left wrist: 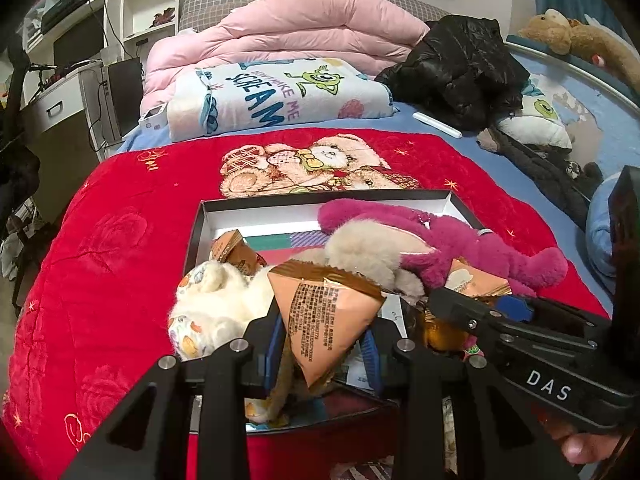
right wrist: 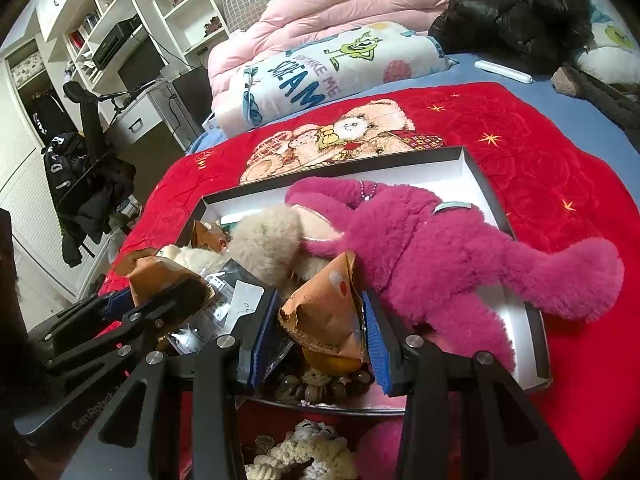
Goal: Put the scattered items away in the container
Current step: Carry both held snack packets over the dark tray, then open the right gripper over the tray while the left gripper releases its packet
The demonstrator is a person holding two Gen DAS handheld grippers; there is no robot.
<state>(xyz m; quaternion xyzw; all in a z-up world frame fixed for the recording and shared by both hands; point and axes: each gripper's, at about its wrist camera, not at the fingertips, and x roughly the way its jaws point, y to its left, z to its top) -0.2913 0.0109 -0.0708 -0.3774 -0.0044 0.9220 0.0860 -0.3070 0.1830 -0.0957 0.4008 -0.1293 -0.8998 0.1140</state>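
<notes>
The box (left wrist: 456, 204) lies flat on the red blanket (left wrist: 120, 240) on the bed, its long sides running left to right across both views, its low dark walls open upward. It is crowded. The pink plush toy (right wrist: 432, 256) lies along the right half, head toward the far wall, and one limb hangs out over the right wall onto the blanket. A beige plush toy (left wrist: 368, 248) lies against it in the middle, and a white plush toy (left wrist: 216, 300) bulges over the near left corner.

The left gripper (left wrist: 326, 344) is clamped on an orange snack packet (left wrist: 324, 320), which stands between the blue pads with its point down and its wide brown-banded edge up, over the near side of the box. The right gripper (right wrist: 320, 340) is clamped on a second orange packet (right wrist: 328, 308), torn edge toward the left pad, tilted up and away over the near wall. The two tools sit close side by side, the right one's black frame reaching in from the right of the left wrist view.

Bare white floor shows only along the far wall of the box. Outside it the blanket lies open to the left, far and right, up to the folded cartoon towel (left wrist: 280, 96)
</notes>
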